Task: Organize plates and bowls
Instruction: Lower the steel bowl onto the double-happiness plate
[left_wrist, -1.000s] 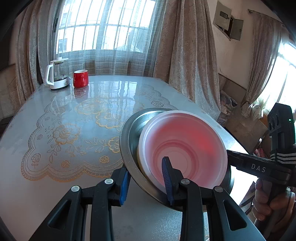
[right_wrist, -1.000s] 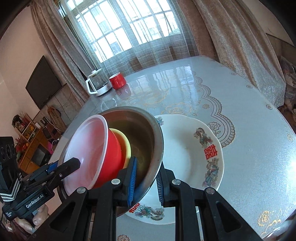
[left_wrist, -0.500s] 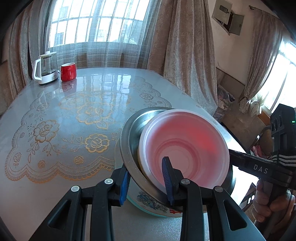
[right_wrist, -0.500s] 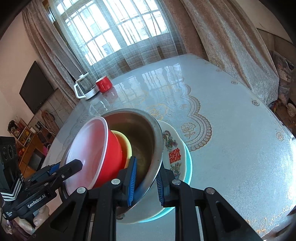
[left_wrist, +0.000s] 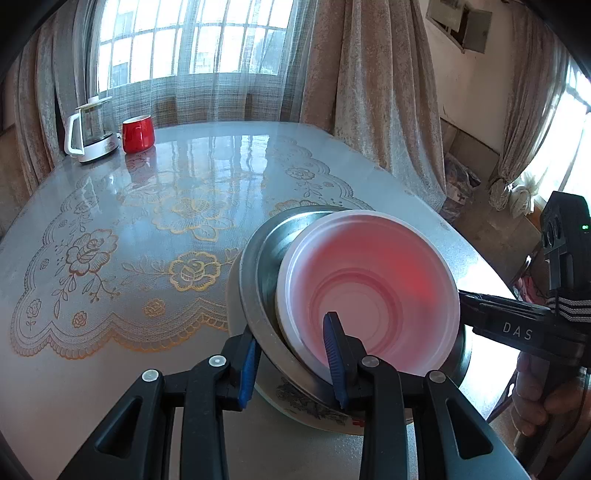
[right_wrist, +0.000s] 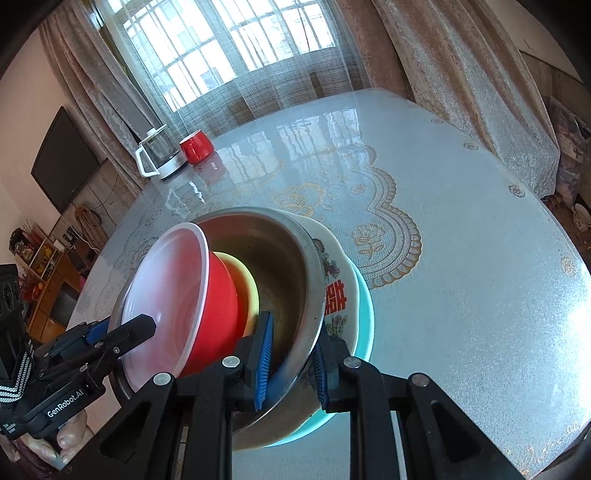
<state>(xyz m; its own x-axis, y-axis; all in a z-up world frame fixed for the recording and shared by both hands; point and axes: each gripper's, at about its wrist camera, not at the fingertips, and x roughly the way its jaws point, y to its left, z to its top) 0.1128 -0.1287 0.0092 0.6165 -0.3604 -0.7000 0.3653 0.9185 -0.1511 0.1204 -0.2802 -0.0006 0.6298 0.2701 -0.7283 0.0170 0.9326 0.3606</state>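
Steel bowl (right_wrist: 291, 280), nesting red (right_wrist: 218, 306) and yellow (right_wrist: 247, 288) bowls, clamped at opposite rims by left tool (left_wrist: 291, 354) and right tool (right_wrist: 291, 365), above decorated plate (right_wrist: 340, 295); lower level, release together.

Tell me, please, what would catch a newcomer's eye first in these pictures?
Probably the tilted metal bowl in the foreground, with a red bowl and a yellow one nested inside, gripped at opposite rims by the left gripper and right gripper. At the table's far edge stand a red mug and a kettle.
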